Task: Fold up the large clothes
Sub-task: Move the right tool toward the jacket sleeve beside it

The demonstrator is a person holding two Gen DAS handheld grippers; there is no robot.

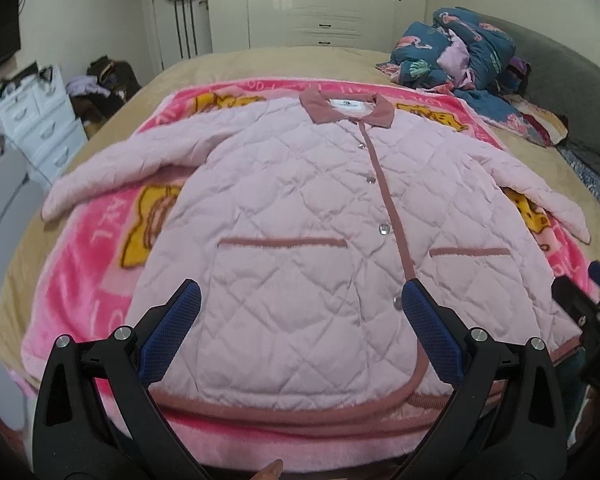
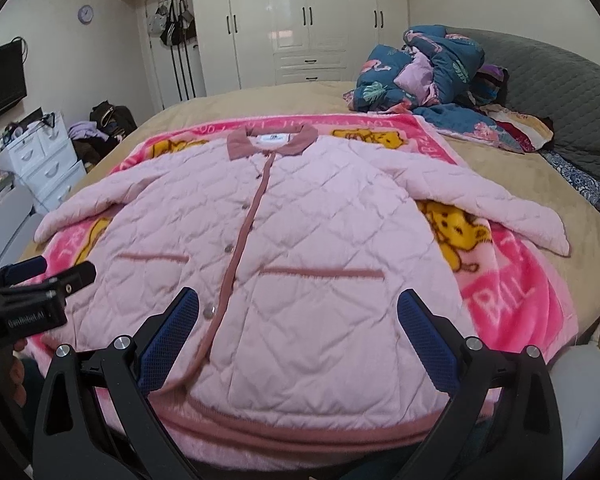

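From my left wrist camera, my left gripper (image 1: 300,300) hangs with its 2 blue-padded fingers (image 1: 176,332) spread wide, holding nothing, above the lower front of the pink quilted jacket (image 1: 300,200). The jacket lies face up and buttoned on a pink cartoon blanket (image 1: 84,280) spread over the tan bed (image 1: 260,60), collar (image 1: 348,110) at the far end, both sleeves angled outward. Its hem sits at the near edge, and the gripper's black frame cuts off the corners of it, so I cannot tell how the bottom corners lie. At the right edge only a black-and-blue sliver of my right gripper (image 1: 592,304) shows, too little to read its jaws here. A fingertip (image 1: 270,470) pokes in at the bottom edge, blurred. The neck label's print is too small to make out.

From my right wrist camera, my right gripper (image 2: 298,300) is also wide open and empty, over the jacket's lower right half, near 1 pocket trim (image 2: 324,272). This view takes in more of the jacket's far sleeve (image 2: 500,208) and the blanket beside it, plus a wall clock (image 2: 85,13) and a dark screen (image 2: 0,80) that the other view crops. The left tool appears at the left edge, partly out of frame, with part of a hand (image 2: 18,364) beneath it in shadow. The heap of blue patterned bedding (image 2: 432,76) hides whatever is behind it.
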